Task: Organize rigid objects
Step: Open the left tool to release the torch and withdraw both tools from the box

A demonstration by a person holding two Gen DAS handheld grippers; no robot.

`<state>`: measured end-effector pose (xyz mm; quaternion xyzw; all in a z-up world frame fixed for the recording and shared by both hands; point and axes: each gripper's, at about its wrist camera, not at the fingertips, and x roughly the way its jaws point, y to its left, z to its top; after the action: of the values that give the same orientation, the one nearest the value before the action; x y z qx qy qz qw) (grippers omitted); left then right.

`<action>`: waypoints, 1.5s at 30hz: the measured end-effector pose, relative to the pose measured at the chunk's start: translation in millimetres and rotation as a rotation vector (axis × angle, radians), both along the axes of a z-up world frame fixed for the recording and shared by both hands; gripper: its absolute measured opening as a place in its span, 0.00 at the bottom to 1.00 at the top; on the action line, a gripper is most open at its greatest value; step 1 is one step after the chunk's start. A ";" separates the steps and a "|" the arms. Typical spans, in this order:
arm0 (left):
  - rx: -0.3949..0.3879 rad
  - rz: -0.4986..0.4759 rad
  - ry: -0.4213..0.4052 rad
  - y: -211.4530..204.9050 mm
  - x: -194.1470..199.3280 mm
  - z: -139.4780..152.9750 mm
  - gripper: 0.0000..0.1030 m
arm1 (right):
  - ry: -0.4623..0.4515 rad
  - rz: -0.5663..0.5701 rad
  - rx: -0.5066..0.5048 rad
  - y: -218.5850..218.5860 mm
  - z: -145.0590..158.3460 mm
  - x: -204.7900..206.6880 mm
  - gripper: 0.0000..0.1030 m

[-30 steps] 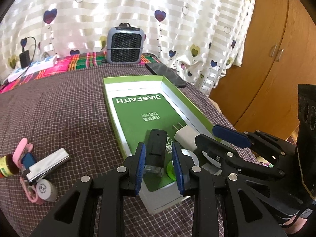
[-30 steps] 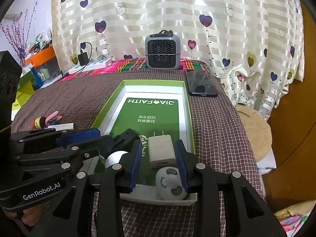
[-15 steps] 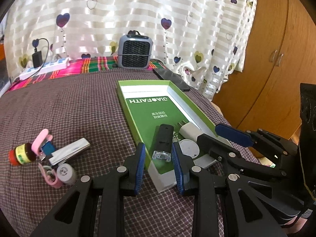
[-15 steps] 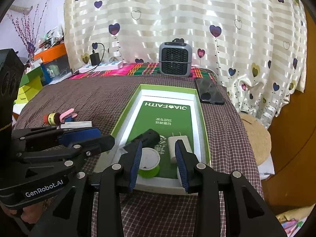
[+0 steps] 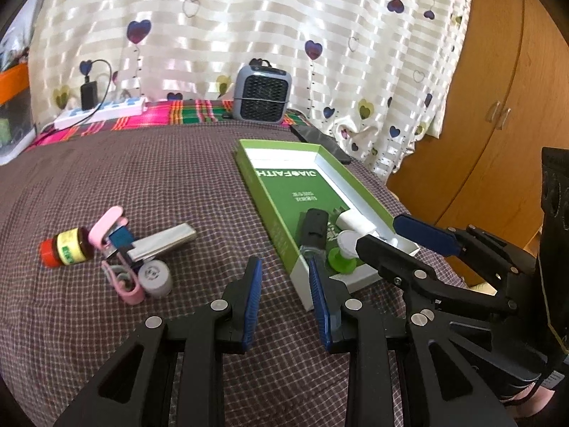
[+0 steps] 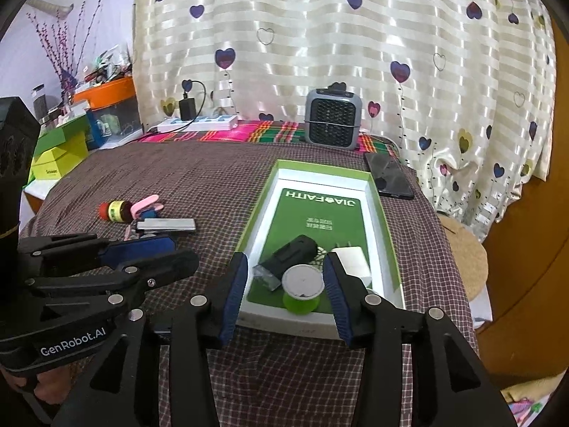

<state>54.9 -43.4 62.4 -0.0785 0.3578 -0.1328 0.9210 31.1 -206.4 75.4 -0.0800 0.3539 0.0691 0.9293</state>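
Observation:
A green box (image 6: 256,220) (image 5: 270,213) lies open on the checked cloth. It holds a black device (image 6: 290,254) (image 5: 314,227), a white charger (image 6: 352,261) (image 5: 355,222) and a green spool with a white top (image 6: 302,286) (image 5: 341,259). My right gripper (image 6: 284,267) hovers before the box's near end. Its jaws are opening and the pads touch nothing. My left gripper (image 5: 284,274) stands open and empty over bare cloth left of the box. Further left lie a red-capped bottle (image 5: 65,251), a pink clip (image 5: 105,226), a silver bar (image 5: 161,243) and a grey roll (image 5: 154,277).
A grey heater (image 6: 332,119) and a power strip (image 6: 197,122) stand at the table's far edge. A black phone (image 6: 389,178) lies right of the box. A wooden cabinet (image 5: 498,106) and a round cork stool (image 6: 462,259) are beyond the table's right edge.
Both grippers have drawn back from the box toward the near table edge. The right jaws have spread wider. The black device and the charger have stayed in the box.

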 end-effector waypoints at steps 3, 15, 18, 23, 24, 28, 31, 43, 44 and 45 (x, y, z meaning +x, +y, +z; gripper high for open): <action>-0.004 0.015 0.005 6.3 -3.8 -1.7 0.25 | -0.005 0.014 -0.003 6.5 0.2 -3.5 0.44; 0.004 0.069 0.031 31.2 -19.6 -11.3 0.25 | 0.014 0.085 -0.012 33.8 -8.4 -11.3 0.44; 0.002 0.078 0.032 36.0 -23.6 -12.3 0.25 | 0.017 0.101 -0.015 40.1 -10.0 -13.1 0.44; 0.003 0.088 0.037 40.4 -26.3 -13.3 0.25 | 0.021 0.117 -0.019 47.3 -12.0 -14.8 0.44; 0.004 0.089 0.036 41.1 -27.0 -13.3 0.25 | 0.023 0.118 -0.020 48.3 -12.4 -14.7 0.44; 0.004 0.088 0.036 41.7 -27.9 -13.6 0.25 | 0.024 0.123 -0.023 50.2 -12.7 -15.3 0.44; 0.004 0.091 0.039 41.1 -28.3 -14.0 0.25 | 0.024 0.123 -0.027 50.8 -12.8 -16.0 0.44; 0.012 0.134 0.047 55.1 -31.7 -18.3 0.25 | 0.052 0.168 -0.016 61.3 -21.1 -12.8 0.44; 0.010 0.135 0.049 56.7 -30.9 -19.0 0.25 | 0.055 0.174 -0.015 62.3 -22.3 -12.6 0.44; 0.008 0.138 0.052 58.3 -29.8 -20.2 0.25 | 0.059 0.179 -0.014 63.4 -23.6 -12.1 0.44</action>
<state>25.1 14.9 42.2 -0.1030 0.3760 -0.0653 0.9186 19.0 -143.0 51.8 -0.1155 0.3732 0.1518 0.9079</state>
